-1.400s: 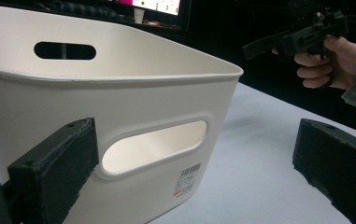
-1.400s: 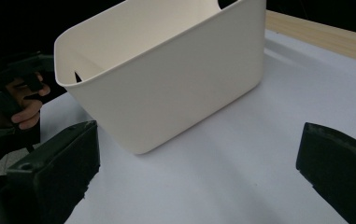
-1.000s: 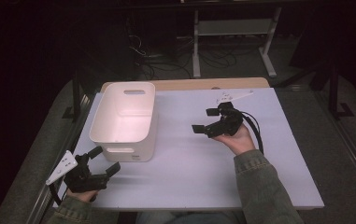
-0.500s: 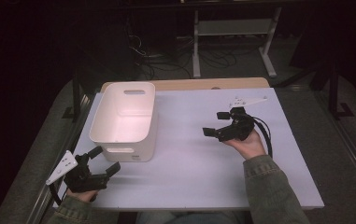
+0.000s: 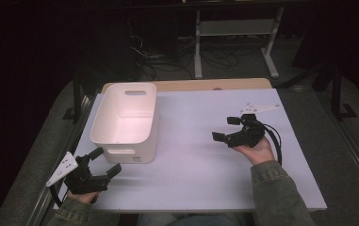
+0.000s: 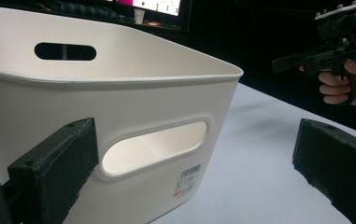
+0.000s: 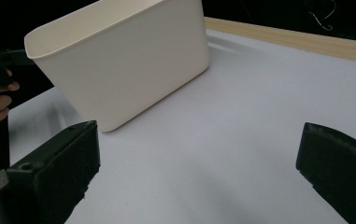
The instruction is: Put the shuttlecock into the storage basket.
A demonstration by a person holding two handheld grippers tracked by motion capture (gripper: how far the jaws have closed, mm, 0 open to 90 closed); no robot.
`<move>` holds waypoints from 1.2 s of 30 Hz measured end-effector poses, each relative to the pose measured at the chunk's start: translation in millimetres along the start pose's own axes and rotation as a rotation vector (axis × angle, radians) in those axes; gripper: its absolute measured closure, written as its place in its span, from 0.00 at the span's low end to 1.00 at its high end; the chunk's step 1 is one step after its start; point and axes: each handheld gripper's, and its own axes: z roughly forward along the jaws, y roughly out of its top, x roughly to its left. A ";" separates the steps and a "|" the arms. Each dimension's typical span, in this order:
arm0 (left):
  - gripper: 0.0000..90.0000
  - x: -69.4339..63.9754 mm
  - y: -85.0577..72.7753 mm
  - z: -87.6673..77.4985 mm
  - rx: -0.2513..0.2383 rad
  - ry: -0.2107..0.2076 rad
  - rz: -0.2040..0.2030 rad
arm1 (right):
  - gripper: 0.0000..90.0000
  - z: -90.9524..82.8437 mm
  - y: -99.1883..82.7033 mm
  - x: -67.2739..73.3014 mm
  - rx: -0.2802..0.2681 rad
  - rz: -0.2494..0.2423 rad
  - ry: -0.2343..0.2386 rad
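Observation:
A white plastic bin point(image 5: 126, 120) with handle slots stands empty on the left half of the white table point(image 5: 200, 174). My left gripper point(image 5: 105, 161) is open at the table's near left corner, just in front of the bin, with nothing between its jaws. In the left gripper view the bin point(image 6: 119, 116) is close ahead, its handle slot and a barcode label facing me. My right gripper point(image 5: 227, 129) is open over the right half of the table, pointing left toward the bin, and holds nothing. The right gripper view shows the bin point(image 7: 124, 60) across bare table.
A wooden strip point(image 5: 205, 84) runs along the table's far edge. Beyond it are a white metal stand point(image 5: 236, 28) and cables on the dark floor. The other hand's gripper point(image 6: 330, 46) is in the left gripper view's upper right.
My right gripper has moved to the right and slightly toward the near side, away from the bin. The left gripper has stayed in place.

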 end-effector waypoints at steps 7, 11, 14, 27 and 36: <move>0.00 -0.1 0.0 0.1 0.000 0.000 -0.002 | 0.00 -10.4 -4.2 -0.9 -0.009 -0.001 -0.015; 0.00 0.0 0.0 0.1 0.000 0.000 0.001 | 0.00 -15.5 -7.7 -1.5 -0.009 0.004 -0.020; 0.00 0.4 -0.1 0.3 -0.001 -0.001 0.003 | 0.00 -18.7 -12.1 -2.9 -0.011 -0.001 -0.027; 0.00 0.2 -0.1 0.6 -0.001 -0.002 0.002 | 0.00 -35.5 -26.2 -7.1 -0.027 0.013 -0.058; 0.00 0.1 -0.1 0.8 -0.001 -0.002 0.001 | 0.00 -49.2 -36.8 -9.9 -0.057 0.017 -0.082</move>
